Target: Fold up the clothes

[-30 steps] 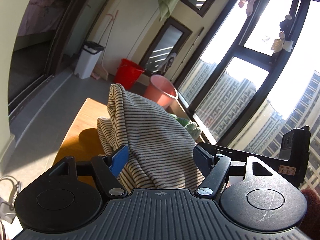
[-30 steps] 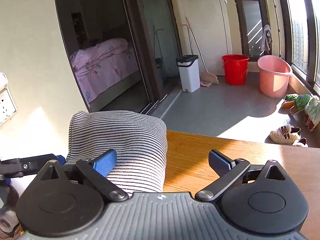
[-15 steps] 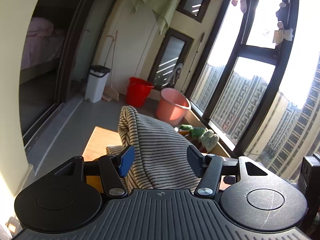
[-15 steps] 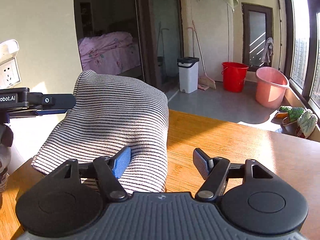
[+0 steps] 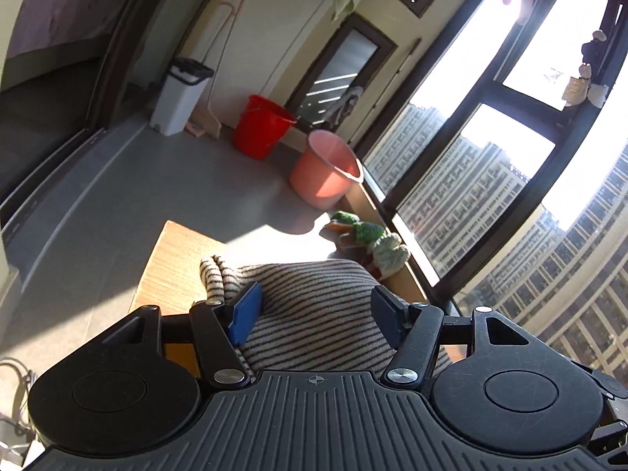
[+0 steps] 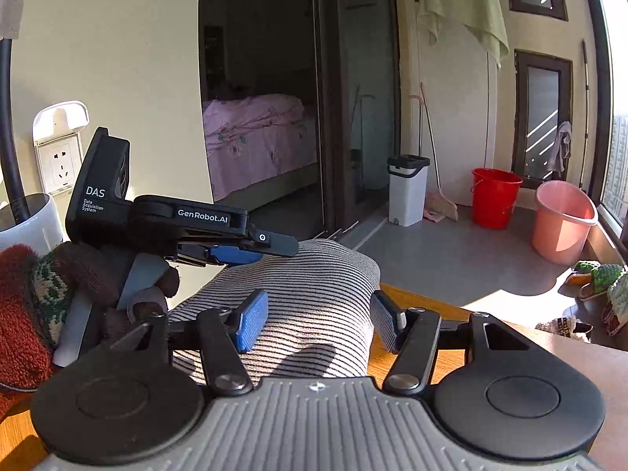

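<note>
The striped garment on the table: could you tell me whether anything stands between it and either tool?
Nothing visible does. The striped garment lies on the wooden table, directly between the open fingers of the right tool, and likewise between those of the left tool. The buckets and slippers are on the floor beyond.

1. Hard daylight pours in through the windows (image 5: pixel 506 149) on the right, their upper panes blown out to white.
2. A bright sun patch lies across the floor (image 5: pixel 219 196) and the bench (image 5: pixel 172 259), with sharp-edged shadows beside it.
3. The bedroom (image 6: pixel 255 133) through the doorway sits dim.
4. Fisheye bending curves walls and frames near the edges; both views are sharp.
</note>
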A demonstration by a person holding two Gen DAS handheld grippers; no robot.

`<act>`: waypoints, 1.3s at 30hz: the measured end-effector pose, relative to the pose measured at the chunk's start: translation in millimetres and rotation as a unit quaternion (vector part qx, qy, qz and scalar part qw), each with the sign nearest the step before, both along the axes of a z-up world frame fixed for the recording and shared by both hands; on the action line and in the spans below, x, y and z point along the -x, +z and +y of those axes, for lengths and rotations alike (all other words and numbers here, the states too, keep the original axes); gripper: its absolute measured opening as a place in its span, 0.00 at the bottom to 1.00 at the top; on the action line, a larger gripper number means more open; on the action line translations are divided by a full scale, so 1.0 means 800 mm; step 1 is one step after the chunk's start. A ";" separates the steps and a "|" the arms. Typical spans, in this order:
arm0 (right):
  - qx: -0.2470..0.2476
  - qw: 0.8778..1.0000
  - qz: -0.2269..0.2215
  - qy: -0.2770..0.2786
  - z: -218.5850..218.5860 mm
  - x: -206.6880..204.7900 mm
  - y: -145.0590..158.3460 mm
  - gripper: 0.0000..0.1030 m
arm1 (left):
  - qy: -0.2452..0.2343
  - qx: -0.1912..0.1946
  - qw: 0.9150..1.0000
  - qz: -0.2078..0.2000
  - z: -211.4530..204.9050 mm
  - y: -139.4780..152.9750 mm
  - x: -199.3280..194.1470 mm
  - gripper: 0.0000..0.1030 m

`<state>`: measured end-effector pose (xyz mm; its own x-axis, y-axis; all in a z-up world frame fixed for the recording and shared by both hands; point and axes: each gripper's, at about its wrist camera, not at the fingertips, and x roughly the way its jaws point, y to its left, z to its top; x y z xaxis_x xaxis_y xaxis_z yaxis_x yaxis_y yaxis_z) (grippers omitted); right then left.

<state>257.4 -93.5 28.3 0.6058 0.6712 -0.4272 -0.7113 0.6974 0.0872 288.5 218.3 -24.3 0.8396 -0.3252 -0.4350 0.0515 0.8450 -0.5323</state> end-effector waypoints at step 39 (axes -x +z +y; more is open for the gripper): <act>-0.005 0.982 0.140 -0.125 -0.126 0.157 -0.075 1.00 | 0.138 -0.241 0.954 0.115 -0.178 -0.017 0.283 1.00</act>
